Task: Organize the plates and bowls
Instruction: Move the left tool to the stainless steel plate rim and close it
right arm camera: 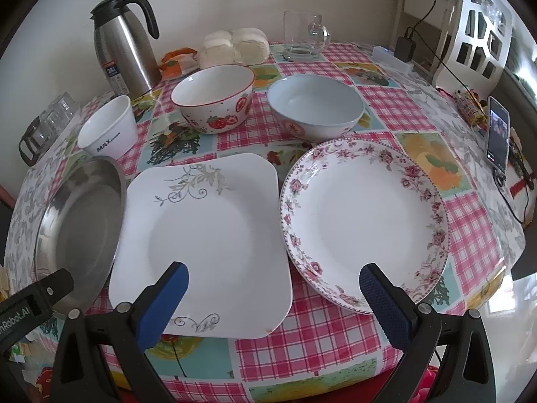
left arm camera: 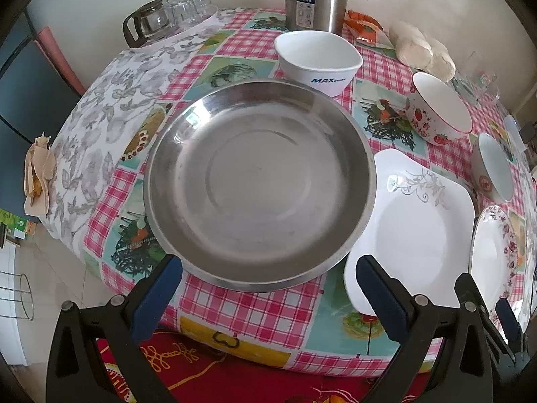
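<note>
**Both grippers wait at the table edge, nothing picked up yet**

We hold the left gripper (left arm camera: pixel 266 277) low at the near edge of the table (left arm camera: pixel 255 305), its blue fingers (left arm camera: pixel 157 297) spread wide and empty, lined up on either side of the steel plate (left arm camera: pixel 258 181). The near rim of that plate sits just beyond the fingertips, which we judge a sensible start for taking it by the rim.

We hold the right gripper (right arm camera: pixel 273 287) the same way, spread and gripping nothing. Its left finger overlaps the square plate (right arm camera: pixel 201 241) in the view and its right finger overlaps the flowered plate (right arm camera: pixel 365 215); we cannot tell whether either touches.

The three plates lie in a row along the near side, the steel one's rim overlapping the square plate's edge. Behind them stand three bowls, well apart: the white bowl (right arm camera: pixel 109 131), the strawberry bowl (right arm camera: pixel 213 99) and the pale blue bowl (right arm camera: pixel 315 109). Nothing is stacked, so we judge the sorting has not begun. Laid out like this, plates in front and bowls behind, each kind is easy to gather into its own pile.
</note>
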`<state>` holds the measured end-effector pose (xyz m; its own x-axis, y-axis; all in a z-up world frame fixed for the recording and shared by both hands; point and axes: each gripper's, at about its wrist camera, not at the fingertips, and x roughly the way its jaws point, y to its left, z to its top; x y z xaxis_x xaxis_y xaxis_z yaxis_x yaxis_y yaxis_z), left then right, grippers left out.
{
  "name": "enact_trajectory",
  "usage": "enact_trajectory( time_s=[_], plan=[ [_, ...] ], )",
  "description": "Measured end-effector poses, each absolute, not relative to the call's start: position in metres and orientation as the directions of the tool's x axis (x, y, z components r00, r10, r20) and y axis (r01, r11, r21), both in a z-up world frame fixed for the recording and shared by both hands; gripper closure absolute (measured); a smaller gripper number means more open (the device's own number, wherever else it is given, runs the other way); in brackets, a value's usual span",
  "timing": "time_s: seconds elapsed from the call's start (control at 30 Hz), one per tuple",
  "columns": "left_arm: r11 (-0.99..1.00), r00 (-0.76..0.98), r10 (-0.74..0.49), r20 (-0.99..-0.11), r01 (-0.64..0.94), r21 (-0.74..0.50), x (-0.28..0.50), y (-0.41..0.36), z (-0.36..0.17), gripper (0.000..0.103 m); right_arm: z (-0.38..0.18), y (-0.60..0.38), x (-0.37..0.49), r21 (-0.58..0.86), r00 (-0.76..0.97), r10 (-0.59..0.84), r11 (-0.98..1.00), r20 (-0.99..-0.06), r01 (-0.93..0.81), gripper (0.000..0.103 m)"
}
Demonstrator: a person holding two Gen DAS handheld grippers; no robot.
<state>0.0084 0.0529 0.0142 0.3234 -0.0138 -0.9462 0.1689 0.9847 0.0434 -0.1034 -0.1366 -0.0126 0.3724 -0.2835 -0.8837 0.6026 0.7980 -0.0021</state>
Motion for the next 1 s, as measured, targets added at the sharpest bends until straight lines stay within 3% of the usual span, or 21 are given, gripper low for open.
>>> enact_trajectory(
  time_s=[0.4,0.67,1.0],
  plan=[
    [0.989,0.321,-0.021,-0.947,0.146,0.028,0.014,0.068,0.015,0.000,-0.013,-0.119,-0.095,-0.011,0.392,-0.285,0.820,-0.875,0.572,0.000],
    [0.997,0.315,-0.074,-0.946,0.018,-0.072,0.035,0.108,0.011,0.000,-0.014,-0.094,-0.078,0.024,0.456,-0.241,0.864,-0.857,0.504,0.000],
    [0.981,0.442,-0.111,-0.890,-0.096,-0.170,0.064,0.157,0.007,0.000,-0.036,-0.070,-0.044,0.103,0.490,-0.136,0.897,-0.861,0.430,0.000]
  ],
)
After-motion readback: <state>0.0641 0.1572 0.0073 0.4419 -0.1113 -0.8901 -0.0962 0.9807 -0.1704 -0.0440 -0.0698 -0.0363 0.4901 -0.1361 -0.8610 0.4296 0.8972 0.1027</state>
